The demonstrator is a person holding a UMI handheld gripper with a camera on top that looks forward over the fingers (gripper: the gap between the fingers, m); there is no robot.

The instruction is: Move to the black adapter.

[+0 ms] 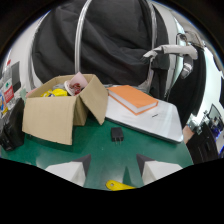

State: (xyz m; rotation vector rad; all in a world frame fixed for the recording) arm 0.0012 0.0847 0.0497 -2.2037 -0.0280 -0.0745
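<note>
one black adapter (117, 134) just beyond open claw (114, 168)

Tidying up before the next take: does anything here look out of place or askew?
Nothing looks spilled or damaged. The cardboard box sits with its flaps open, and the black adapter lies alone on the green mat, just ahead of the open tool.

A single wide-angle camera riding on the gripper (112, 172) looks forward and slightly down along its two parted fingers, low and close over the green tabletop (100, 147), toward a cardboard box (60, 112) and dark chair back (110, 40) beyond.
</note>
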